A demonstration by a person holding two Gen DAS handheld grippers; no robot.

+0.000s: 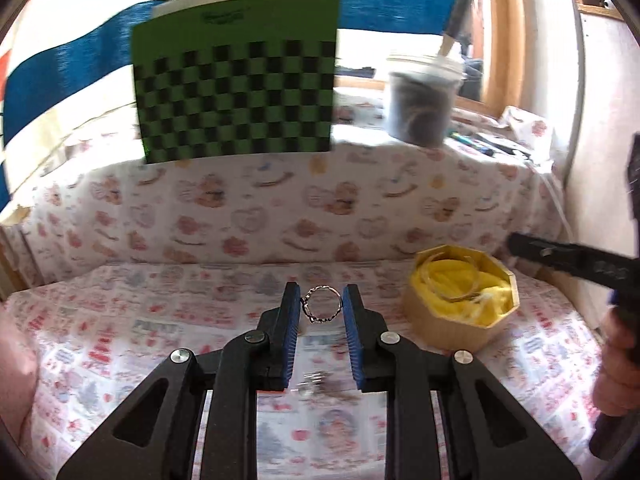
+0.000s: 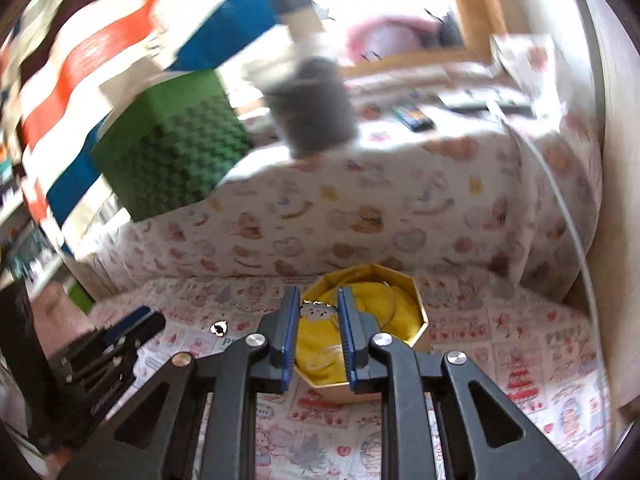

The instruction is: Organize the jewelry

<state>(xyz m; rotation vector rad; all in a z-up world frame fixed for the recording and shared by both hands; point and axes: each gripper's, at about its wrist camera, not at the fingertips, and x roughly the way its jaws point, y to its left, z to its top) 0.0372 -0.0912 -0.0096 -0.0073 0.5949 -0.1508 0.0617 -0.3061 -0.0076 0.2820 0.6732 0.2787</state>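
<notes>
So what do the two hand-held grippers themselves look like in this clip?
The two look alike. The left hand-held gripper has matte black linkage arms with triangular cut-outs, round silver pivot pins and two black fingers faced with ribbed blue pads. The right hand-held gripper shows the same black frame, silver pins and blue pads. No cables, sleeves or markings are visible.

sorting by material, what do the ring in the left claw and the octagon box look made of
Ring: silvery metal, shiny, with a beaded or stone-set edge; blur hides detail. Octagonal box: looks like cardboard, matte tan outside with gold-toned inner walls, and soft yellow cloth padding inside, judging by its folds.
</notes>
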